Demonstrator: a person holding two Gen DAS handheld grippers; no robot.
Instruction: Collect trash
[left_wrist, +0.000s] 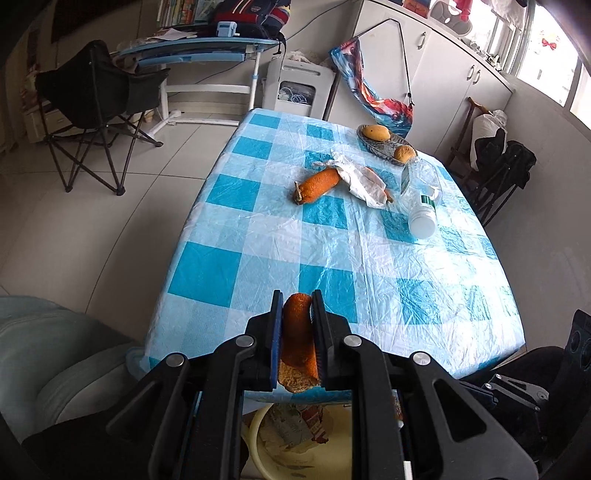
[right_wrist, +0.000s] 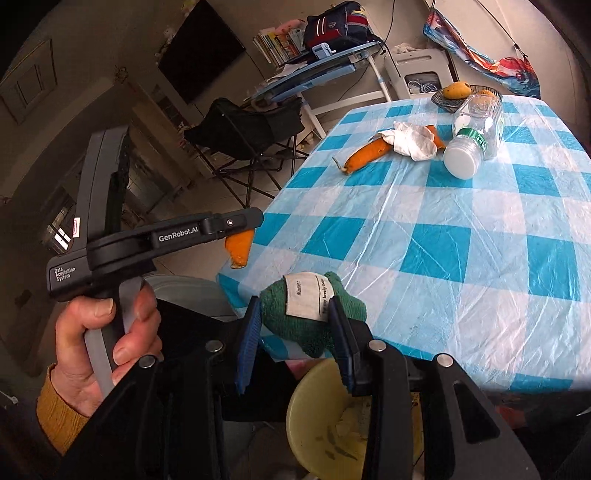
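Hanging past the near edge of the checked table (left_wrist: 369, 258), the left gripper (left_wrist: 297, 332) clamps an orange peel (left_wrist: 297, 328) narrowly, the peel's long axis running along the fingers. Directly beneath waits the yellow bin (left_wrist: 258, 443), so the drop looks to be straight down. Alongside, the right gripper (right_wrist: 295, 325) pinches a green cloth (right_wrist: 314, 314) over the same bin (right_wrist: 314, 417).

Left gripper (left_wrist: 296, 295) fingers (left_wrist: 276, 314) clamped on an orange peel strip (left_wrist: 298, 332), above a yellow bin (left_wrist: 258, 435) at the near edge of the checked desk (left_wrist: 258, 251). Farther on the desk: orange peel (left_wrist: 319, 184), crumpled tissue (left_wrist: 360, 177), toppled clear bottle (left_wrist: 423, 192), fruit dish (left_wrist: 384, 147).
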